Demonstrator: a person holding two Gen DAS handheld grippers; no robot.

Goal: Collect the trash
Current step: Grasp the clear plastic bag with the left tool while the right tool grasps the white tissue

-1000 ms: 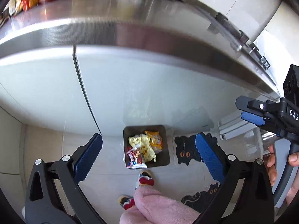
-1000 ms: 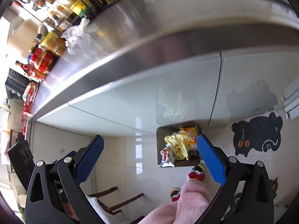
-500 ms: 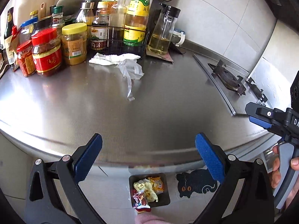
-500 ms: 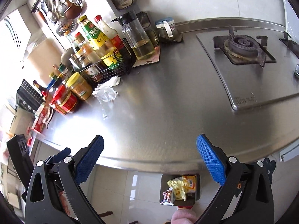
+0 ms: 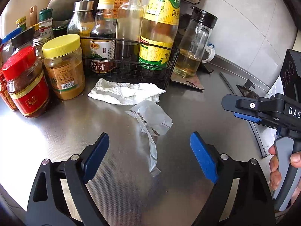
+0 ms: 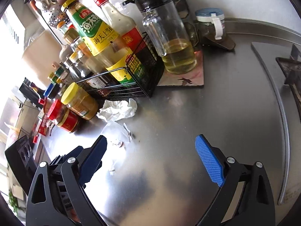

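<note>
Both the left gripper (image 5: 149, 152) and right gripper (image 6: 150, 153) are wide, closing, holding nothing. A crumpled tissue (image 5: 124, 92) and clear wrapper (image 5: 152, 120) lie on the desk (image 5: 56, 131), hemmed by a wire rack (image 5: 131, 71) and jars (image 5: 63, 66).

Counter (image 5: 56, 131): brushed steel, semi-gloss. On it: crumpled white paper tissue (image 5: 124, 92), matt; clear glossy plastic wrapper (image 5: 152, 120) just beside.

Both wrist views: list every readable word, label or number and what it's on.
"海天" on the green-and-yellow bottle in the wire rack.
"海天上等" on that bottle's label in the right wrist view.
"DAS", cut off by the frame edge, on the right gripper.
Jar labels, including the yellow-lidded jar with its barcode and the red-lidded jar: too small or blurred to read.
</note>
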